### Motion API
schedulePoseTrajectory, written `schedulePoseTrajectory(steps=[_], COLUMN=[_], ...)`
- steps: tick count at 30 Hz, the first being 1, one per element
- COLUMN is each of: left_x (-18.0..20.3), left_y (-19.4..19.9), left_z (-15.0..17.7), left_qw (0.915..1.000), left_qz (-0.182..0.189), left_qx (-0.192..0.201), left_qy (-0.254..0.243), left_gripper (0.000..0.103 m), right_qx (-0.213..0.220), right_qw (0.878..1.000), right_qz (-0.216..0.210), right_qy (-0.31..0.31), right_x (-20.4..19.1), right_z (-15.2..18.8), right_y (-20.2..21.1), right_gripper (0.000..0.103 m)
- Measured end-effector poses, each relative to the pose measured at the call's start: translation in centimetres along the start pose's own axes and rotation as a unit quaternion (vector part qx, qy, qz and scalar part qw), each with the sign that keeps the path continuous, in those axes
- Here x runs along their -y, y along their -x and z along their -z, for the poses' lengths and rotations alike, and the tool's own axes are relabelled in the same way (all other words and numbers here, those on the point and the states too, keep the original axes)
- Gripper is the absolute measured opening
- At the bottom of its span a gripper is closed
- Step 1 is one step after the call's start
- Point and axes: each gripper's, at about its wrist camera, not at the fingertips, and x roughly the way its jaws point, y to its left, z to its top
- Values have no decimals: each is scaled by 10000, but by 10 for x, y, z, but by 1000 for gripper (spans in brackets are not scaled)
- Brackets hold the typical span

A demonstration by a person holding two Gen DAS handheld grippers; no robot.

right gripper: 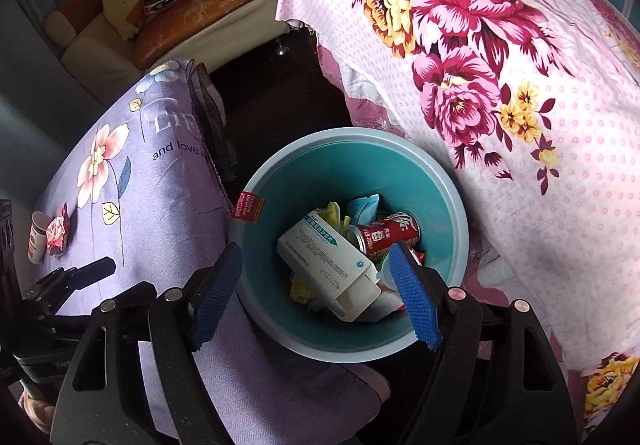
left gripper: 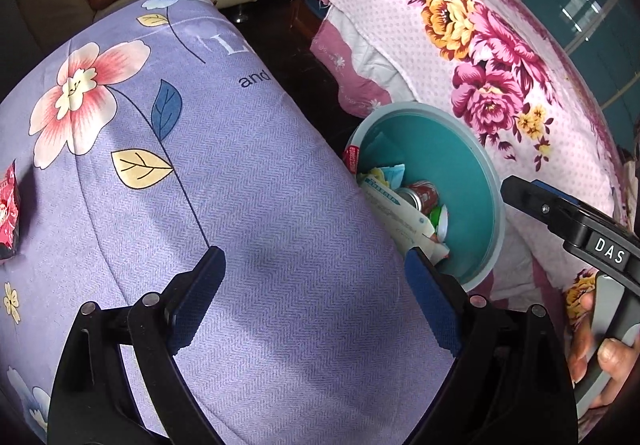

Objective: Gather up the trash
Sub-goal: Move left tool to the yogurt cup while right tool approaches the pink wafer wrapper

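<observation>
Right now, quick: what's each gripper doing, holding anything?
Left gripper: open, empty, over the purple cloth.
Right gripper: open, empty, above the bin.

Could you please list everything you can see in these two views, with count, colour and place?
Bin: one, teal, on the floor between the two covered pieces of furniture.
Box: one, white, in the bin.
Can: one, red, in the bin.
Wrapper: one, red, on the purple cloth.
Bottle: one, white, beside the wrapper.
Purple cloth: one, flowered, left.
Pink cloth: one, flowered, right.
Sofa: one, cream and orange, behind.
Left tool: open, empty.
Right tool: open, above the bin.
</observation>
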Motion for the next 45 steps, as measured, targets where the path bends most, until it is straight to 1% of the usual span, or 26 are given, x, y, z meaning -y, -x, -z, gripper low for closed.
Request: schedulePoseTrajectory(steps=[3, 7, 13, 15, 16, 21, 24, 26, 29, 34, 38, 41, 45], left_x=[-10, -28, -59, -70, -76, -107, -132, -152, -184, -240, -283, -306, -332], left_y=[10, 25, 47, 54, 58, 76, 86, 94, 106, 124, 136, 142, 146], left_z=[4, 12, 29, 35, 39, 56, 68, 76, 90, 112, 125, 129, 132], left_qw=[9999, 9995, 9980, 9972, 9968, 9950, 9939, 9927, 9903, 9856, 9831, 9817, 9821], left_qz=[-6, -16, -26, -33, -40, -146, -290, -410, -613, -995, -1217, -1376, -1428], left_qx=[87, 198, 367, 432, 464, 592, 639, 665, 692, 679, 610, 610, 577], left_qy=[84, 239, 519, 611, 651, 797, 856, 919, 1037, 1186, 1221, 1170, 1088], left_gripper=[91, 91, 91, 91, 91, 91, 91, 91, 91, 91, 91, 91, 91], right_qx=[7, -18, -10, -10, -10, -52, -162, -279, -448, -721, -829, -860, -1007], right_qw=[9999, 9995, 9977, 9965, 9958, 9903, 9838, 9769, 9634, 9362, 9101, 8886, 8551], right_qz=[0, -19, -82, -97, -106, -121, -143, -189, -225, -406, -482, -500, -594], right_qy=[119, 307, 677, 829, 914, 1381, 1782, 2109, 2634, 3417, 4031, 4477, 5050], right_x=[-12, -33, -73, -88, -96, -140, -171, -193, -230, -293, -342, -379, -421], right_z=[2, 5, 12, 14, 15, 23, 27, 29, 34, 38, 38, 36, 33], right_y=[4, 8, 17, 20, 21, 22, 15, 8, -5, -25, -41, -54, -71], right_gripper=[76, 77, 78, 80, 83, 83, 83, 83, 83, 83, 83, 83, 83])
